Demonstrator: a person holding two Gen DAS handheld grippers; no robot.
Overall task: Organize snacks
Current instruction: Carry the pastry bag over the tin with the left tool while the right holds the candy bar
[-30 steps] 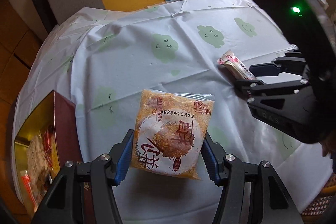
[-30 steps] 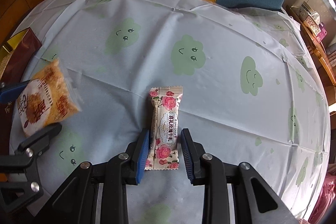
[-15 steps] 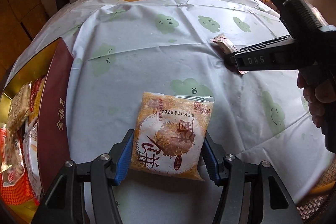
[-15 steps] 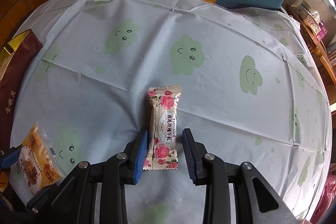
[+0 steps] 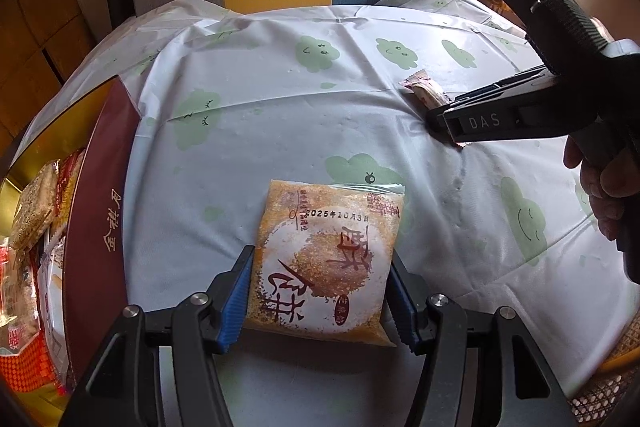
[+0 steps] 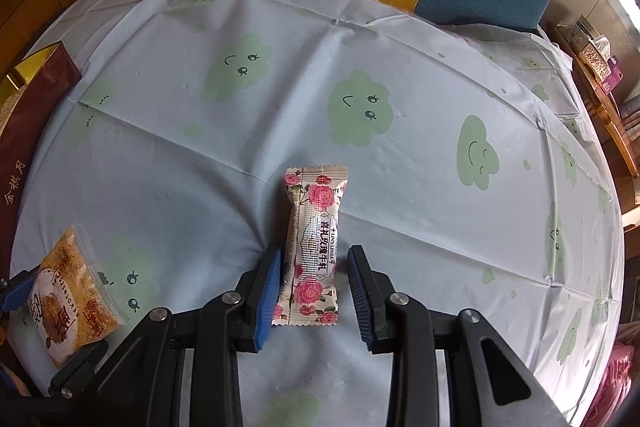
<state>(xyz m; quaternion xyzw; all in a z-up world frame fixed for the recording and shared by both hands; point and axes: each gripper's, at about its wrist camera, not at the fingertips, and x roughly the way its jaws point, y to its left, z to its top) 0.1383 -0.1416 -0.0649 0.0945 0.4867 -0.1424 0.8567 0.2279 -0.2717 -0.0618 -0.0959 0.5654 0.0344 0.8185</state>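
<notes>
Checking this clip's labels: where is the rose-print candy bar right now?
The rose-print candy bar lies on the cloud-print tablecloth, low and central in the right wrist view, between the right gripper's parted fingers.

Left of the left hand-held gripper (image 5: 318, 291), the gift box (image 5: 94, 227) runs off the picture's edge, and the packets (image 5: 32, 203) inside it blur into red and gold. The orange snack packet's (image 5: 326, 259) near corners slip behind the blue pads. Off to the right, the rose candy bar (image 5: 426, 93) is half covered by the right hand-held gripper (image 6: 312, 287); only its far end shows. The hand (image 5: 604, 183) holding it is cut by the frame. Far right of that hand-held gripper, small boxes (image 6: 596, 55) on a side shelf are too small to read.
</notes>
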